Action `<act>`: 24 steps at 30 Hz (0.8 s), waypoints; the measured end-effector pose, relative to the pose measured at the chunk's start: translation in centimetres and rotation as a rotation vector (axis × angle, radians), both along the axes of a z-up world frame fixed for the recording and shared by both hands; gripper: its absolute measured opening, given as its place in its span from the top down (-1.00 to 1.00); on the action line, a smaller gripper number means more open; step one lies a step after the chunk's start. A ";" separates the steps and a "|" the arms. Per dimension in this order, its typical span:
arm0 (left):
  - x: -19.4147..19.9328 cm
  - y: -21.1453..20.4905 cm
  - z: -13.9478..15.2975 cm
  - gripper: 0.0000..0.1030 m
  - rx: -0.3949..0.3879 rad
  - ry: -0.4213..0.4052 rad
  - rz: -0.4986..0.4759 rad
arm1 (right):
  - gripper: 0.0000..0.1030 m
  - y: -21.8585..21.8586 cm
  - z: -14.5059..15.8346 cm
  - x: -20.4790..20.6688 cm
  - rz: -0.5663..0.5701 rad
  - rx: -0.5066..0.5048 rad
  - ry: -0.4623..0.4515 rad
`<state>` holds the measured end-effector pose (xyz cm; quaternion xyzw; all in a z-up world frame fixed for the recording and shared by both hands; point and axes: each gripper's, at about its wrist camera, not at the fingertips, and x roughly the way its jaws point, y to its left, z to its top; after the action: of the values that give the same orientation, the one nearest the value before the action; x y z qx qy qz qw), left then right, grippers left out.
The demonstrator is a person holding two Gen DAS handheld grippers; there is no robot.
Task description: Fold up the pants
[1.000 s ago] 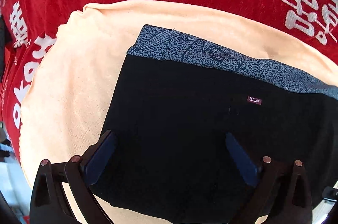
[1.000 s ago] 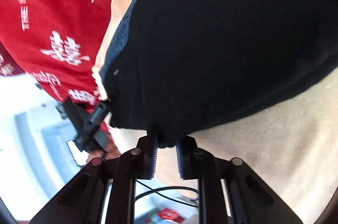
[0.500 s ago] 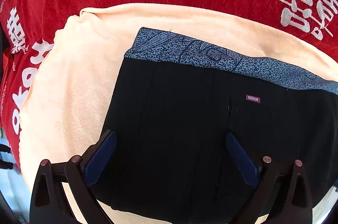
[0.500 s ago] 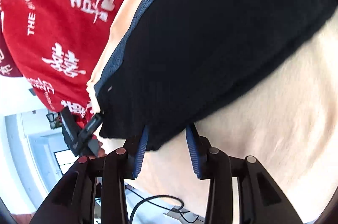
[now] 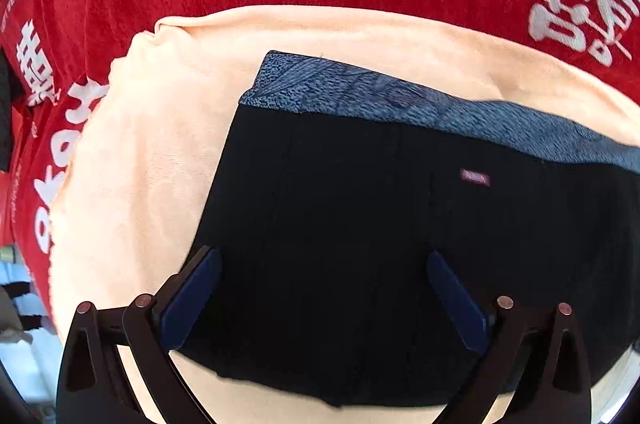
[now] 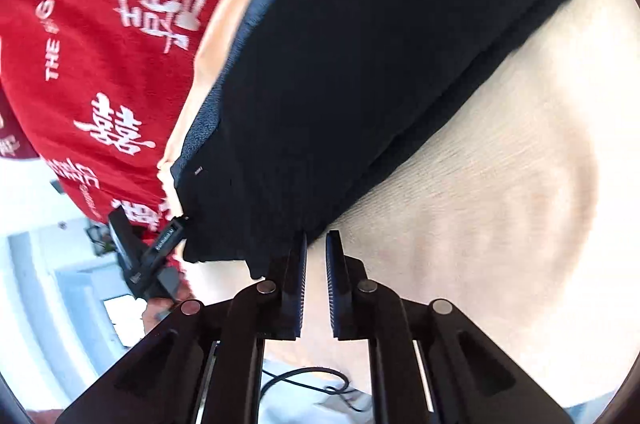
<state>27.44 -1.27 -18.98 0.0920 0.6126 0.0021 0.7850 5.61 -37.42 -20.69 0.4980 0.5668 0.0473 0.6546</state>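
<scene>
Left wrist view: left gripper (image 5: pixel 324 298) gaped wide over folded black pants (image 5: pixel 400 244) on peach towel (image 5: pixel 132 184). Right gripper (image 6: pixel 316 280) just narrowing, nearly closed, empty, at pants hem.

Each hand-held gripper, left (image 5: pixel 320 300) and right (image 6: pixel 316 280), has glossy black linkage arms with round copper-coloured rivets and dark blue ribbed finger pads (image 6: pixel 334 288).
</scene>
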 end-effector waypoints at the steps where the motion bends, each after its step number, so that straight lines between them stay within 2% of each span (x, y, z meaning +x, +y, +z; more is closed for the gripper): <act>1: -0.4 -0.4 0.5 -1.00 -0.016 -0.004 -0.014 | 0.55 -0.7 0.7 -0.1 -0.001 -0.013 -0.017; 2: -1.0 -1.1 1.2 -1.00 -0.036 -0.014 -0.029 | 0.24 -1.7 1.2 -0.2 -0.031 -0.037 -0.025; 3: -1.7 -2.1 1.7 -1.00 -0.051 -0.016 -0.046 | 0.06 -3.0 1.4 -0.2 -0.073 -0.060 -0.021; 5: -2.7 -4.2 2.1 -1.00 -0.087 -0.008 -0.079 | 0.05 -4.7 0.7 -0.1 -0.125 -0.058 0.004; 7: -3.8 -7.3 2.4 -1.00 -0.137 0.008 -0.118 | 0.14 -5.7 -0.3 0.1 -0.175 -0.023 0.034; 8: -4.2 -8.8 2.5 -1.00 -0.169 0.014 -0.134 | 0.60 -6.0 -0.2 0.2 -0.190 -0.013 0.028; 9: -4.5 -10.3 2.5 -1.00 -0.201 0.020 -0.148 | 0.71 -6.1 0.0 0.4 -0.191 -0.024 0.024; 11: -5.4 -13.2 2.0 -1.00 -0.236 0.036 -0.178 | 0.75 -5.8 0.6 0.5 -0.178 -0.054 0.005; 12: -6.1 -14.8 1.3 -1.00 -0.229 0.053 -0.200 | 0.76 -5.6 0.4 0.3 -0.171 -0.070 0.010; 14: -7.4 -16.8 -0.7 -1.00 -0.172 0.095 -0.243 | 0.76 -5.4 -1.1 -0.7 -0.165 -0.081 0.058; 15: -8.0 -17.1 -1.4 -1.00 -0.147 0.094 -0.249 | 0.83 -5.6 -1.5 -1.3 -0.170 -0.065 0.066; 16: -8.4 -16.8 -0.9 -1.00 -0.162 0.050 -0.225 | 0.81 -5.9 -1.5 -1.8 -0.168 -0.045 0.063; 17: -8.4 -16.6 -0.9 -1.00 -0.161 0.070 -0.224 | 0.81 -6.2 -0.9 -2.2 -0.132 -0.082 0.084; 19: -8.1 -16.2 -0.4 -1.00 -0.151 0.096 -0.210 | 0.68 -6.9 0.5 -2.7 -0.075 -0.149 0.079; 21: -7.9 -16.3 0.4 -1.00 -0.143 0.095 -0.204 | 0.68 -7.8 2.3 -2.7 -0.049 -0.204 0.039; 24: -7.3 -18.1 1.8 -1.00 -0.150 0.054 -0.215 | 0.68 -8.8 4.5 -0.4 0.003 -0.301 -0.056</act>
<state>20.10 -19.40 -17.16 0.0982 0.6185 -0.1304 0.7686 5.21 -46.23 -16.14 0.3917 0.5499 -0.0235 0.7373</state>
